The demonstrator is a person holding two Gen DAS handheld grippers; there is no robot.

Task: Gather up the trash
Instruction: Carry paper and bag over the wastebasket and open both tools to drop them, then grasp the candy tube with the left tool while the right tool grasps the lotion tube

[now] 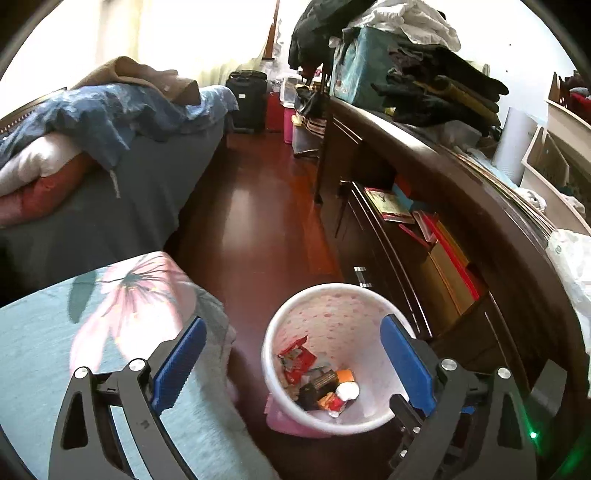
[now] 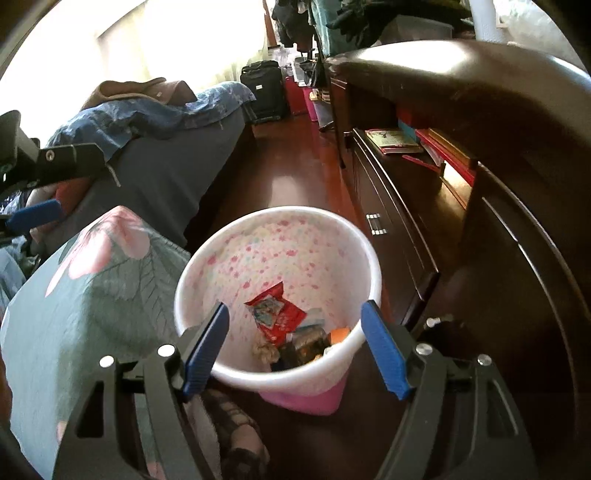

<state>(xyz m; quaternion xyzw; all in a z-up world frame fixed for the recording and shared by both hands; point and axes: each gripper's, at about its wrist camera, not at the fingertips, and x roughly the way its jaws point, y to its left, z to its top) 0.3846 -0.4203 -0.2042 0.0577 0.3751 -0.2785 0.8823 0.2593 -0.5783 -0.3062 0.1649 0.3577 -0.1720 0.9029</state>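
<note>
Both jaws are spread wide and empty; the wastebasket on the floor is framed directly below the right gripper, nearer than the left gripper.

Blown-out daylight from the far window, glare on the floor, fisheye-bent, dark corners.

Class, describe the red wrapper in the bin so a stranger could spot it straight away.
Find the dark wooden dresser along the room's right side; on the floor before it stands a white bin with pink speckles. Inside, the red wrapper lies uppermost, the largest piece, crumpled and printed in pale blue.
</note>
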